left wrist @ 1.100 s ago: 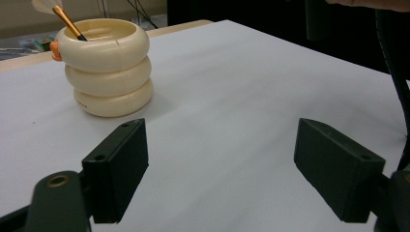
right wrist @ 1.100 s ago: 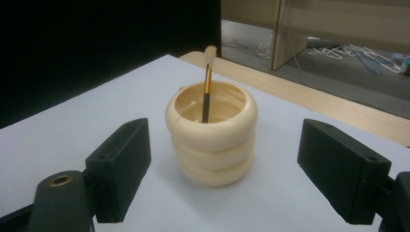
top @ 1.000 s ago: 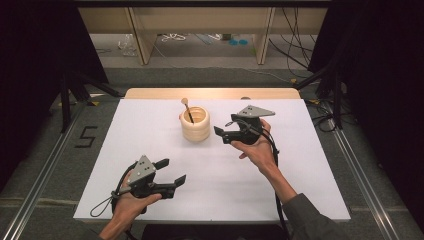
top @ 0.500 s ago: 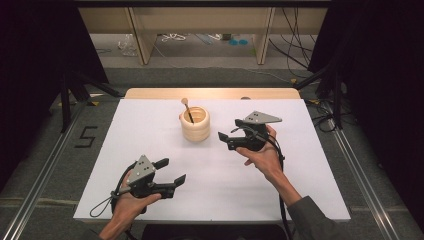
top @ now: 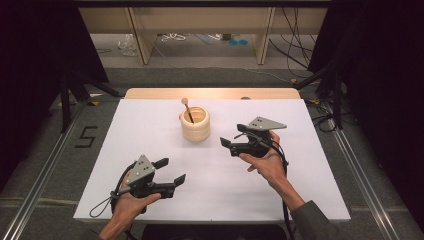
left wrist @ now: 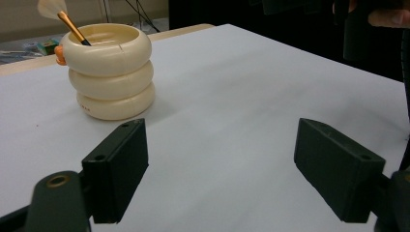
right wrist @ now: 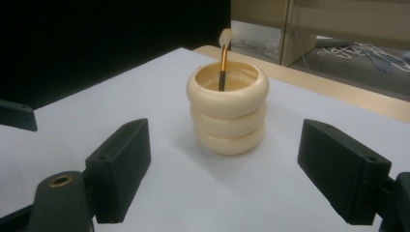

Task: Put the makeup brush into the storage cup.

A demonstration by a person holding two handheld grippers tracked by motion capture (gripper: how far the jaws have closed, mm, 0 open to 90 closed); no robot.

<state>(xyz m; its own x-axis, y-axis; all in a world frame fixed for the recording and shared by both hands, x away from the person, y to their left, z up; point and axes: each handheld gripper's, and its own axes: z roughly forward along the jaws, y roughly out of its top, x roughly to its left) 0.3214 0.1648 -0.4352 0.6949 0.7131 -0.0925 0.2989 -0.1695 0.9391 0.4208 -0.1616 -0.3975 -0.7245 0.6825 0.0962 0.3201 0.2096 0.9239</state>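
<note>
A cream pot (top: pixel 195 126) made of three stacked rings stands on the white table top (top: pixel 140 130), far of centre. A brush (top: pixel 187 110) with an orange handle and a pale tip leans inside it. My right gripper (top: pixel 229 146) hovers open to the right of the pot, jaws pointing left at it, with nothing between them. In the right gripper view the pot (right wrist: pixel 227 111) and brush (right wrist: pixel 223 58) sit ahead between the spread jaws of that gripper (right wrist: pixel 227 164). My left gripper (top: pixel 171 171) is open and empty near the front left; its own view shows the pot (left wrist: pixel 111 72) far to the left.
A wooden strip (top: pixel 150 93) borders the table's far edge. Beyond it are table legs and cables on the floor. Dark curtains stand at both sides. The other hand (left wrist: pixel 382 19) shows at the top right of the left gripper view.
My right gripper has drawn back a little toward the near right, away from the pot. The left gripper and the pot have stayed put.
</note>
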